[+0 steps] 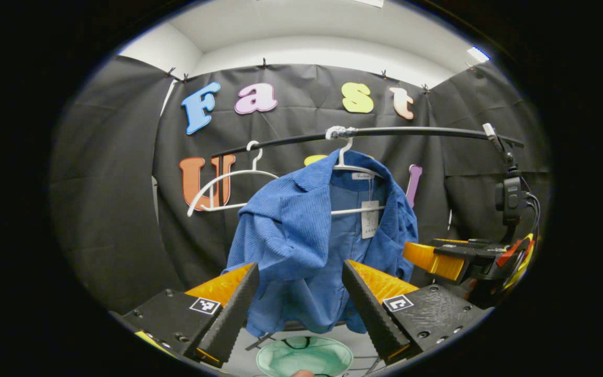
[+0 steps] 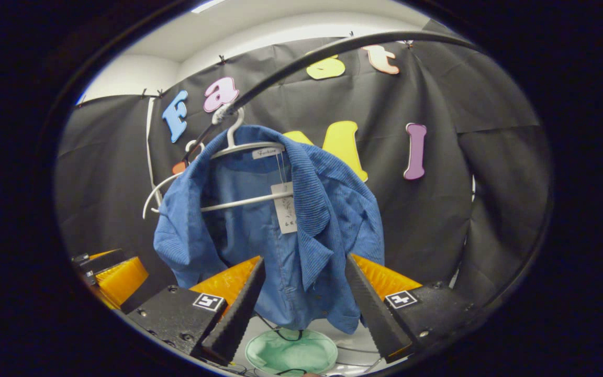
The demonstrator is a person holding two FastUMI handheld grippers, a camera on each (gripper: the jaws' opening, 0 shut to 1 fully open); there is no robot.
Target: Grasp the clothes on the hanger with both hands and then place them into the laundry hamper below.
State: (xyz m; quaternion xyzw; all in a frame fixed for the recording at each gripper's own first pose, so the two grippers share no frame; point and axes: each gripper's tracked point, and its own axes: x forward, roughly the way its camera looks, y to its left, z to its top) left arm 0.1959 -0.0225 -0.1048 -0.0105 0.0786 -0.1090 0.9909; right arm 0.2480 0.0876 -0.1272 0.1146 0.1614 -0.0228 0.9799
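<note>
I see the blue shirt (image 1: 312, 246) hanging mid-frame on a white hanger (image 1: 354, 167), above the green hamper (image 1: 304, 356) at bottom centre. It looks light and limp; I'd pinch each shoulder. Left gripper (image 1: 301, 309) and right gripper (image 2: 304, 309) jaws stand apart, holding nothing.

Even overhead light from ceiling panel (image 1: 478, 53); dark backdrop, soft shadows, strong fisheye bending at edges, sharp focus.
</note>
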